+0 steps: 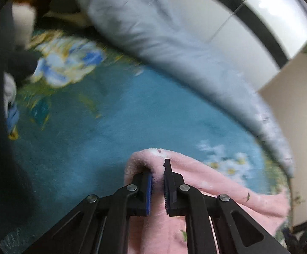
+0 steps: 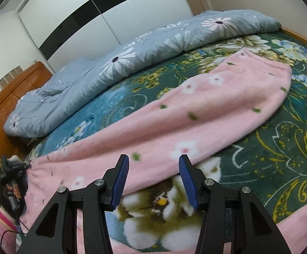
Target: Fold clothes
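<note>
The pink fleece garment (image 2: 195,110) lies spread on the bed (image 2: 280,158), soft and limp. The left gripper (image 1: 157,182) pinches its edge between closed fingers; the right gripper (image 2: 153,182) gapes open, hem just ahead.

One pink fleece garment (image 2: 174,114) with a small flower print lies on one green-and-blue floral bed blanket (image 2: 259,169). One grey daisy-print duvet (image 2: 132,59) is bunched along the far side of that blanket. Two tools show: the left tool (image 1: 158,187) beside the garment's end, the right tool (image 2: 153,182) over its near edge. One wooden headboard (image 2: 11,97) stands past the duvet.
</note>
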### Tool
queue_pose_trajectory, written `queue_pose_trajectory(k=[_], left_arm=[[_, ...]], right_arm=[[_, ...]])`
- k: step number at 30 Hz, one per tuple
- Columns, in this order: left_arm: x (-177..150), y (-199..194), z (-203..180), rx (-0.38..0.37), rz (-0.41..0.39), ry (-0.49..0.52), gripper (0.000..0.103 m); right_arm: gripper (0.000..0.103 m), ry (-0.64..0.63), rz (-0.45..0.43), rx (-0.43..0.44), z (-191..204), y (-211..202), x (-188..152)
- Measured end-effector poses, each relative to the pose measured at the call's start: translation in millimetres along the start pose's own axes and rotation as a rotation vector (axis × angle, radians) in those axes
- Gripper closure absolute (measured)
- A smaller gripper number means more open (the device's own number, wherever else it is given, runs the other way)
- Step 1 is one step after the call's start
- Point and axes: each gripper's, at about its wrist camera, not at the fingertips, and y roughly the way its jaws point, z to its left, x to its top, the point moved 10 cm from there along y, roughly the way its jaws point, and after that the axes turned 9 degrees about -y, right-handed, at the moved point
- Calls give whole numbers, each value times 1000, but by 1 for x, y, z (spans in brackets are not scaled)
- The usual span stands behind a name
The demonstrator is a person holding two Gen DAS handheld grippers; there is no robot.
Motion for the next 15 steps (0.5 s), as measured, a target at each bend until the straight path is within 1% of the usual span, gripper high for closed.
queue_pose_trajectory(k=[2, 4, 6, 8, 10, 12, 13, 15], left_arm=[[-2, 11, 9, 4, 6, -37, 93], [-4, 18, 14, 3, 10, -53, 93], [-7, 19, 16, -9, 17, -51, 90], [-10, 16, 15, -41, 45, -57, 88], [-16, 9, 13, -82, 86, -77, 79], [-27, 1, 13, -126, 142, -108, 62], [-32, -4, 13, -142, 163, -115, 59], [-42, -18, 14, -145, 173, -100, 50]], right_arm=[[53, 12, -4, -15, -11, -2, 2], [53, 21, -24, -39, -26, -7, 9], [53, 46, -59, -80, -50, -14, 19], [53, 99, -84, -127, -81, -19, 29], [53, 163, -110, -168, -113, -23, 37], [53, 261, -144, -185, -147, -27, 43], [52, 314, -161, -191, -164, -28, 45], [53, 407, -185, -210, -196, -30, 48]])
